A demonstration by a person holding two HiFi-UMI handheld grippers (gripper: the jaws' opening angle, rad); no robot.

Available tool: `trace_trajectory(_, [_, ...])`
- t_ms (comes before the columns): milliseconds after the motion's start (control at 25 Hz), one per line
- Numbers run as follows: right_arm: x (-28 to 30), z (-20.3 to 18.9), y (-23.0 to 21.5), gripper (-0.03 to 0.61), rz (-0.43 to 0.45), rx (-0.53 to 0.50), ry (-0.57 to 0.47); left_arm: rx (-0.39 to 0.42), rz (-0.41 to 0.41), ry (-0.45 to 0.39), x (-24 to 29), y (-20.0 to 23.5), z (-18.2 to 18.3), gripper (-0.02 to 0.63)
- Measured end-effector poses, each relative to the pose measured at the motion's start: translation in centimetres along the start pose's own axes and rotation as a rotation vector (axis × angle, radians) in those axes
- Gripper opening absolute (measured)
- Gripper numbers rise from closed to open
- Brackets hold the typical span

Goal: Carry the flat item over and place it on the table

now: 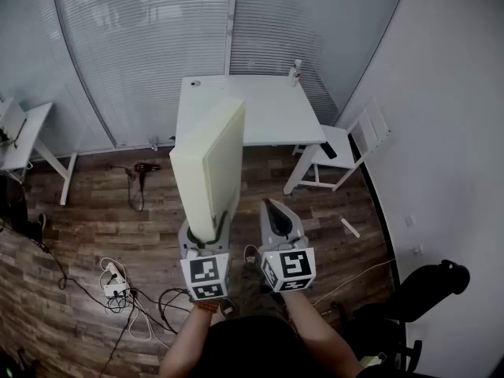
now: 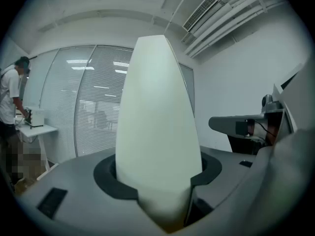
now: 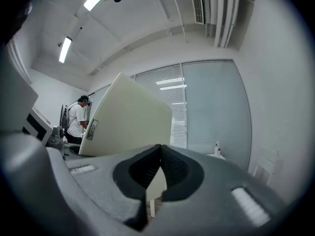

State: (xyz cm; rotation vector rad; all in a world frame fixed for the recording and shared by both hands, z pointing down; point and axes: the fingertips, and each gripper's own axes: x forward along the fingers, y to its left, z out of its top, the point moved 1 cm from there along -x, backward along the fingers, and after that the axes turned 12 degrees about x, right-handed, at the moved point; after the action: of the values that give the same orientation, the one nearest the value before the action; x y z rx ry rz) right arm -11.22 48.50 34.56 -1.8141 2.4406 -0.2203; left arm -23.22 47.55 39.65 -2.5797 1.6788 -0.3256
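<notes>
Here, the left gripper [image 1: 206, 231] is clamped on the lower edge of the flat item [image 1: 209, 164], a thick cream board. In the left gripper view the dark pads press on both faces of the board [image 2: 157, 122], with the left gripper's [image 2: 157, 181] jaws standing wide around its thickness. The board stands on edge, rising up and forward from the jaws, its broad face turned to the person's left and its narrow edge to the head camera. The right gripper [image 1: 277, 219] is just beside the left one, apart from the board, pointing forward. Its own view shows the right gripper's [image 3: 160, 171] jaws closed together and holding nothing, with the board [image 3: 125, 117] up to the left and a small label [image 3: 91, 130] near its lower corner.

Beyond the board's top edge stands the white table [image 1: 260, 113], well ahead of both grippers, with a small bottle [image 1: 294, 72] at its far right corner. A white folding chair [image 1: 346, 144] stands beside the table on the right. On the wooden floor lie a hair dryer [image 1: 143, 168] and a power strip [image 1: 114, 278] among cables. A person in a white shirt [image 2: 7, 97] stands at a side desk [image 2: 37, 130] far to the left.
</notes>
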Motion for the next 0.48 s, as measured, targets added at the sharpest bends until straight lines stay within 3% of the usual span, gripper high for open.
trace_trajectory(240, [0.8, -0.2, -0.6, -0.002, 0.039, -0.019, 0.003, 0.011, -0.002, 0.0, 1.3, -0.7, -0.2, 0.272])
trace_trajectory(480, [2.8, -0.6, -1.7, -0.002, 0.054, 0.049, 0.025, 0.024, 0.001, -0.001, 2.7, -0.2, 0.1, 0.272])
